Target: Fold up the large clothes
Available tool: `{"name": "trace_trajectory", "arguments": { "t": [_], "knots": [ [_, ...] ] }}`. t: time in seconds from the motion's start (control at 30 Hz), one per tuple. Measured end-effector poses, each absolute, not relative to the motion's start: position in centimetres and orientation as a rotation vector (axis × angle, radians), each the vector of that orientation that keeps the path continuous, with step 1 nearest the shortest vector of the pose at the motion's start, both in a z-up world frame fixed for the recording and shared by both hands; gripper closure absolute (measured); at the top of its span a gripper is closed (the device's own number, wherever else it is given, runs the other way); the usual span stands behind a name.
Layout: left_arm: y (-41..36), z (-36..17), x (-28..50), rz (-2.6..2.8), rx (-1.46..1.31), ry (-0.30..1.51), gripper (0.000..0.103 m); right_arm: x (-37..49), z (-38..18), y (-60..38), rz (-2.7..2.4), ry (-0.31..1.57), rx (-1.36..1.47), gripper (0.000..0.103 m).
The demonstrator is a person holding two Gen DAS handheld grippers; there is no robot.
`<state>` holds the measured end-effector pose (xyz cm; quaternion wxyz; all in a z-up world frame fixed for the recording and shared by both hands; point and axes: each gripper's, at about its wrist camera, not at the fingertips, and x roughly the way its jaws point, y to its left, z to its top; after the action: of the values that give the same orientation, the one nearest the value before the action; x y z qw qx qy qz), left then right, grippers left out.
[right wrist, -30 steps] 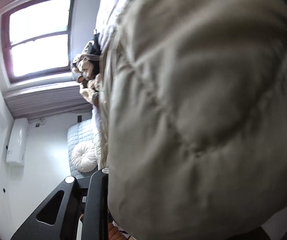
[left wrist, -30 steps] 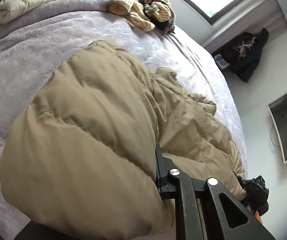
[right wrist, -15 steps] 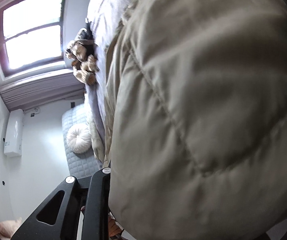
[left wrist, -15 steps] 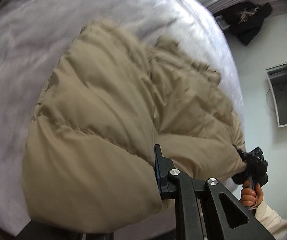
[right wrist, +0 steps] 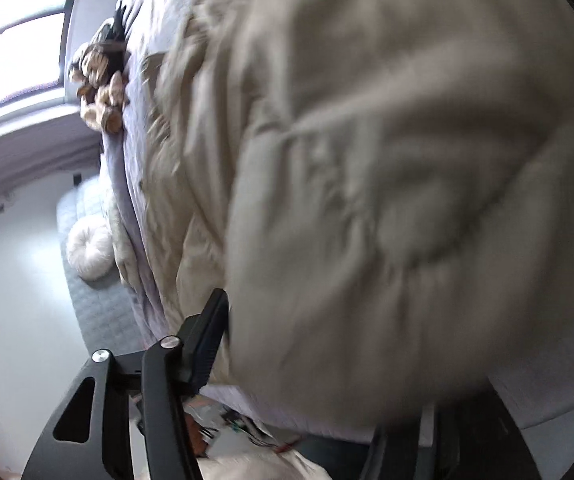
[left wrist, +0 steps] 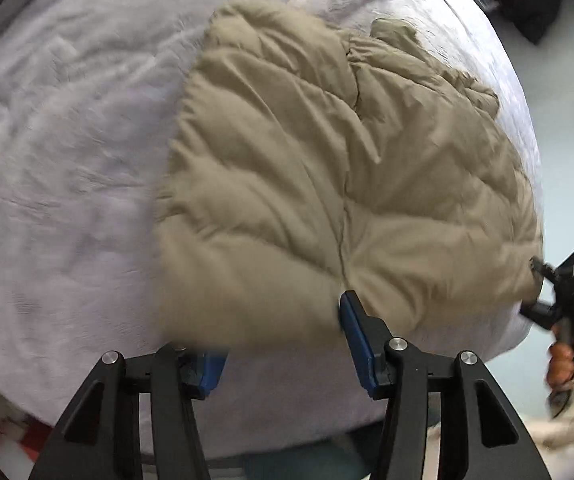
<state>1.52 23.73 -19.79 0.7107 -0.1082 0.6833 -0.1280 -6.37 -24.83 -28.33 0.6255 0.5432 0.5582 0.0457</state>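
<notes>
The tan puffer jacket (left wrist: pixel 327 184) lies spread on the bed (left wrist: pixel 67 140), its near hem at the bed's near edge. The left gripper (left wrist: pixel 283 340) is opening, its blue-padded fingers (left wrist: pixel 357 334) straddling the hem (blurred there) without pinching it. The right gripper (left wrist: pixel 535 286), at the jacket's right corner, is also opening; its grip cannot be told.

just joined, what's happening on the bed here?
A person with a gripper in each hand is folding a beige puffer jacket on a bed with a lilac cover. The left gripper is opening, the jacket's near edge between its fingers. The right gripper is at the jacket's other corner, also opening. A pile of other clothes sits further up the bed.
</notes>
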Motion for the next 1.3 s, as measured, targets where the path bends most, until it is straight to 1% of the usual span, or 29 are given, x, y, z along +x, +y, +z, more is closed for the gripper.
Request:
{"name": "trace_trajectory", "arguments": {
  "t": [0.07, 0.17, 0.27, 0.33, 0.4, 0.47, 0.5, 0.53, 0.57, 0.67, 0.7, 0.77, 0.87, 1.17, 1.3],
  "knots": [
    [24.9, -18.0, 1.0, -0.270, -0.220, 1.509, 0.049, -6.4, -26.3, -25.0, 0.120, 1.309, 1.188, 0.040],
    [26.3, -16.6, 1.1, -0.212, -0.194, 1.477, 0.049, -6.7, -23.8, -24.5, 0.136, 1.347, 1.117, 0.040],
    [26.8, -15.7, 2.6, -0.163, -0.172, 1.424, 0.049, -6.0, -22.6, -23.3, 0.163, 1.377, 1.073, 0.040],
    [26.5, -15.5, 3.6, -0.137, -0.175, 1.405, 0.049, -4.7, -22.0, -22.3, 0.183, 1.395, 1.046, 0.040],
    [25.9, -16.0, 4.7, -0.144, -0.198, 1.396, 0.049, -6.2, -21.2, -22.1, 0.233, 1.398, 1.027, 0.040],
    [25.5, -16.5, 5.0, -0.149, -0.206, 1.399, 0.049, -5.0, -19.4, -20.2, 0.298, 1.386, 1.009, 0.040],
    [25.2, -16.8, 5.3, -0.150, -0.206, 1.405, 0.035, -4.3, -18.5, -19.2, 0.326, 1.385, 0.983, 0.040],
    [24.9, -17.1, 5.4, -0.145, -0.199, 1.406, 0.008, -4.0, -18.1, -18.7, 0.342, 1.385, 0.958, 0.039],
    [24.7, -17.1, 5.5, -0.134, -0.192, 1.392, 0.000, -3.5, -17.6, -18.1, 0.351, 1.384, 0.929, 0.038],
    [24.4, -17.1, 5.8, -0.121, -0.179, 1.364, 0.000, -1.8, -17.0, -16.3, 0.341, 1.390, 0.877, 0.037],
    [24.5, -17.2, 6.0, -0.118, -0.187, 1.363, 0.000, -1.2, -17.0, -15.8, 0.323, 1.390, 0.855, 0.030],
    [24.7, -17.6, 6.5, -0.120, -0.190, 1.368, 0.000, -0.3, -17.2, -14.9, 0.271, 1.403, 0.790, 0.021],
    [25.0, -17.8, 6.9, -0.109, -0.176, 1.369, 0.000, 0.5, -17.4, -13.5, 0.178, 1.412, 0.653, 0.017],
    [26.1, -19.4, 8.5, -0.091, -0.130, 1.382, 0.000, 1.8, -18.1, -8.9, 0.165, 1.456, 0.428, 0.015],
    [26.8, -20.9, 9.6, -0.234, -0.219, 1.432, 0.000, 2.3, -18.5, -7.9, 0.175, 1.500, 0.379, 0.015]
  ]
}}
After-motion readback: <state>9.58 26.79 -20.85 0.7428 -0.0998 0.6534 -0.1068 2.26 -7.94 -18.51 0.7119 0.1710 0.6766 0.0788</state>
